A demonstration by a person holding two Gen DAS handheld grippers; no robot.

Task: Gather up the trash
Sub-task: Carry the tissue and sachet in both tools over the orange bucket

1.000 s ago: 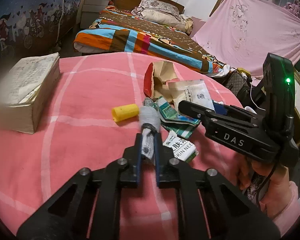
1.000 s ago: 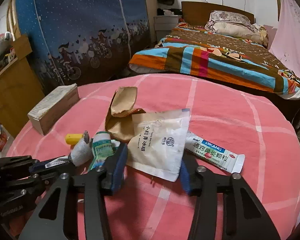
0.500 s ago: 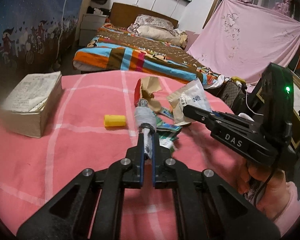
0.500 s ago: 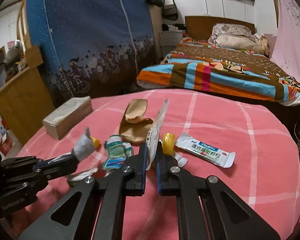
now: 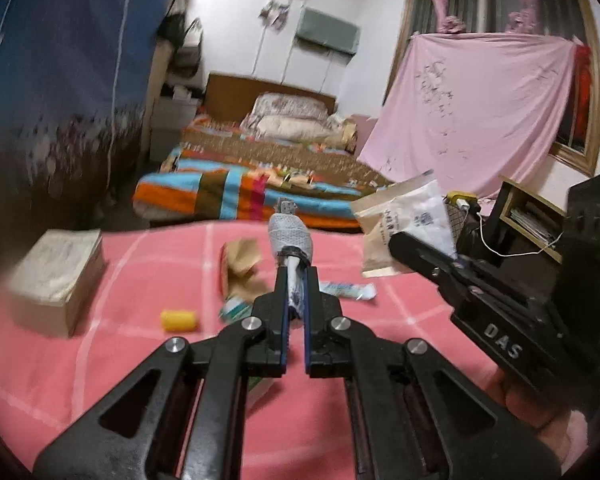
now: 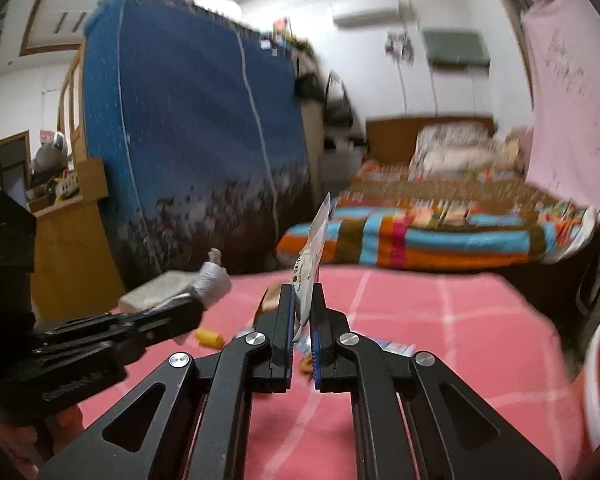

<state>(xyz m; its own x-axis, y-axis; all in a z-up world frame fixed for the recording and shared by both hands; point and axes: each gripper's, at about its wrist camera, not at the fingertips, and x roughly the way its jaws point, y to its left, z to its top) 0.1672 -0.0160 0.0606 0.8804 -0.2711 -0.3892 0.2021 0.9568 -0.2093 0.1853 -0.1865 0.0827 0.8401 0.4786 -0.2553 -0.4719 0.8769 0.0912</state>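
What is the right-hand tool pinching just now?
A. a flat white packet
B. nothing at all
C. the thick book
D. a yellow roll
A: the right gripper has its fingers closed on a flat white packet seen edge-on, lifted above the pink table; the yellow roll and book lie on it.

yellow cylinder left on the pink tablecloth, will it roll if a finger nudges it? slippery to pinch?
The small yellow cylinder lies on its side on the pink checked tablecloth, so a sideways nudge would probably roll it. The cloth may slow it. It looks smooth and rounded, so a pinch could slip; gripping across the flat ends seems safer.
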